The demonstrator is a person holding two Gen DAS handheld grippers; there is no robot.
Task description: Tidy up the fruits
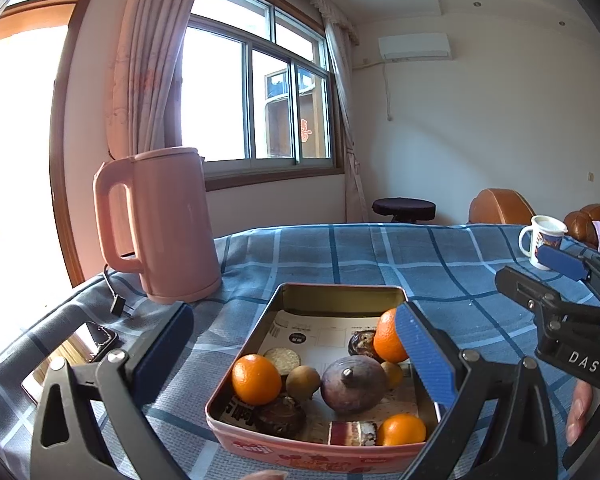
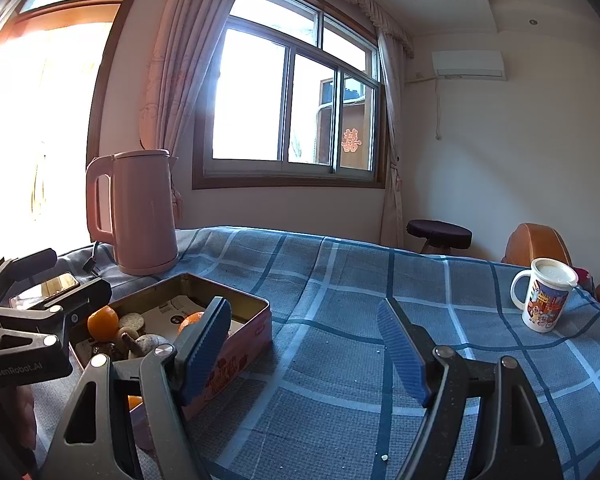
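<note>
Our left tool (image 1: 300, 354) is standing spread as wide as it goes, its two blue pads straddling the tin (image 1: 320, 454) with nothing pressed between them; the left pad (image 1: 162, 350) is sitting outside the tin's left wall and the right pad (image 1: 424, 354) is hanging over its right side, in front of one orange (image 1: 386, 342). We are holding our right tool (image 2: 304, 346) partly open over the blue checked cloth (image 2: 340, 280) covering the desk, gripping nothing, its left pad (image 2: 206, 350) just beside the tin's near corner and its right pad (image 2: 400, 354) over bare cloth. The fruit is lying inside the open pink tin on printed paper: a second orange (image 1: 256, 379) at the left, a third (image 1: 401, 430) at the near right corner, a large purple round fruit (image 1: 354, 384) with a stub on top in the middle, and a small brownish-green fruit (image 1: 303, 381) between it and the left orange. Dark and pale round pieces are also lying among them, but we cannot tell what they are. A pink kettle (image 1: 160, 224) is standing upright behind the tin to the left, with a phone (image 1: 100, 338) lying flat on the cloth near the left edge. A lidded mug (image 2: 544, 296) is standing well apart on the right. We are seeing fingers (image 1: 578, 412) at the lower right of the left view, below the right tool's body.
</note>
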